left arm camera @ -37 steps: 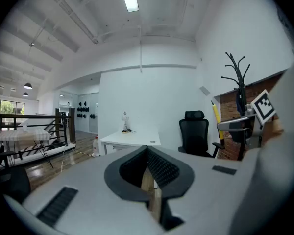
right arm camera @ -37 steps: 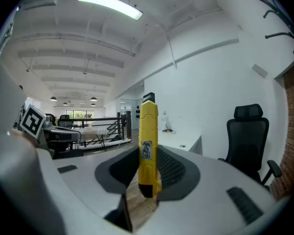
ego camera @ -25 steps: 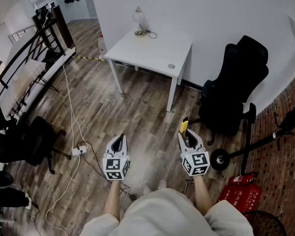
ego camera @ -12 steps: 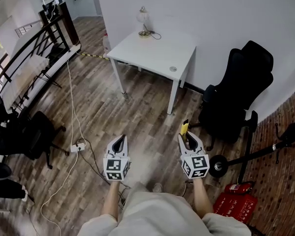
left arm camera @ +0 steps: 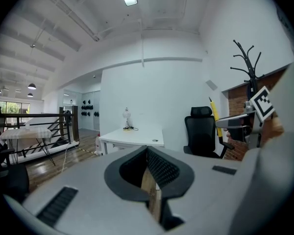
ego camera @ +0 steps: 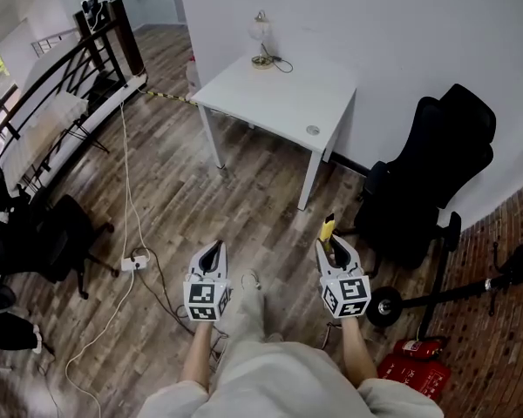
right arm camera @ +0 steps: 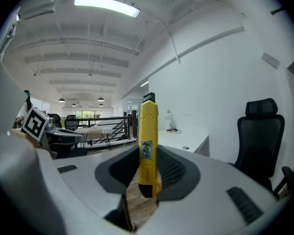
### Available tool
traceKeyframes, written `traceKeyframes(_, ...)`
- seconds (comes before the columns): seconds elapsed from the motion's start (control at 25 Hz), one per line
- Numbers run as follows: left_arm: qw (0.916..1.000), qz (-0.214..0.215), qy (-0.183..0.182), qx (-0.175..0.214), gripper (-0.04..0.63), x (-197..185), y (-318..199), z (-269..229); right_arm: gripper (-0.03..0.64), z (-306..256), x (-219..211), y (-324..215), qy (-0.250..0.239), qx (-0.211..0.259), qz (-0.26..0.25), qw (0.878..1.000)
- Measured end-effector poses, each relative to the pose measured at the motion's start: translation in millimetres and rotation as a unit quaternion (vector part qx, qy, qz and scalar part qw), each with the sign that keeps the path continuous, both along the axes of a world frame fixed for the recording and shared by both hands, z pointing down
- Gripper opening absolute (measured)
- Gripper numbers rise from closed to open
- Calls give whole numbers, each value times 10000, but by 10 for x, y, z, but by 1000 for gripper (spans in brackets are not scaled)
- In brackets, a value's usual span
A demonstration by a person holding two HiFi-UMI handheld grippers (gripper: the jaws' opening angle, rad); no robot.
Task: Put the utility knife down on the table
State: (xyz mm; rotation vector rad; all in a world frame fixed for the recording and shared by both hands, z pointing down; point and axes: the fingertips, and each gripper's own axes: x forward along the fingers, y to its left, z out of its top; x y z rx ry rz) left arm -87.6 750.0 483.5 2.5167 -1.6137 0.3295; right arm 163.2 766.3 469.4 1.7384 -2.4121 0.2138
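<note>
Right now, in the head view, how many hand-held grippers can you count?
2. The left hand-held gripper, lower centre-left, is shut and empty; the right hand-held gripper beside it grips a yellow knife. None seems hidden.

Floor open to the table; lamp on far corner, chair alongside.

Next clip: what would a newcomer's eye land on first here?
The yellow utility knife juts up, clamped in the right claw, low and right of centre in the head view. Ahead, a white table with a small lamp stands against the wall, a black office chair to its right.
</note>
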Motion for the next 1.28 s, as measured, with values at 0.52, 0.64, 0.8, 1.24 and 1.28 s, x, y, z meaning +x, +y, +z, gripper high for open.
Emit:
traceKeyframes(0.52,9998,111,137,-15,6,-101,-1801,48,109,12,-158,-1756,113,-86,31,9999)
traceKeyframes(0.64,9998,138,144,-33,6,-193,-2290,-2,109,-40,-239,-2232,117,-116,57,9998)
traceKeyframes(0.8,9997,170,195,-46,6,-360,-2914,-6,109,-34,-401,-2780,126,-156,123,9997)
traceKeyframes(1.24,9987,421,296,-57,6,-528,-4103,32,109,-8,-593,-3821,216,-182,410,9988)
traceKeyframes(1.28,9986,422,302,-64,6,-552,-4164,34,109,-6,-607,-3877,223,-189,424,9987)
